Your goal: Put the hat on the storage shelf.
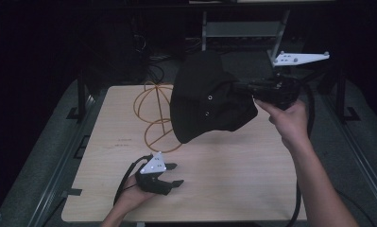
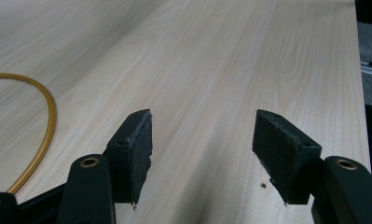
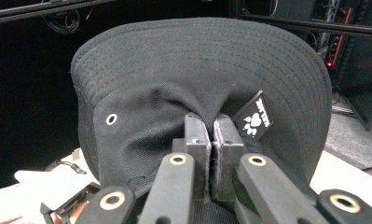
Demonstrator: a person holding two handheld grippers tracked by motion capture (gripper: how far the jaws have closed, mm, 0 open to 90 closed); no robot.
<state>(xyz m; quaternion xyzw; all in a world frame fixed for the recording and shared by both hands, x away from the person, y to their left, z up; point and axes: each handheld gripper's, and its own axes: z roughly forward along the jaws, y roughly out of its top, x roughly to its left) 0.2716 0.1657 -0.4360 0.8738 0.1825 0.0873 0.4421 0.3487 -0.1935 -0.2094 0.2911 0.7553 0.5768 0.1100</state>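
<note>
- Right gripper [image 1: 240, 88]: black, 2-jaw, held in the person's right hand [image 1: 290, 120] above the far right part of the table; its jaws are pressed together on a fold of fabric at the crown of a black cloth bucket hat [image 1: 207, 97], as the right gripper view shows.
- Black cloth bucket hat [image 3: 197, 88]: lifted clear of the table, brim stitched in rows, 2 metal eyelets on the crown in the high view, small black label [image 3: 254, 120] with a white paw-and-heart mark just beside the jaws.
- Left gripper [image 1: 173, 174]: black, with grey 3-cornered plate, held in the person's left hand [image 1: 132, 196] low over the near left part of the table; its jaws stand wide apart with bare wood between them.
- Orange wire stand [image 1: 154, 116]: looped frame on the table's far left part, behind and beside the hat.
- Light wooden table [image 1: 224, 184]: pale grain.
</note>
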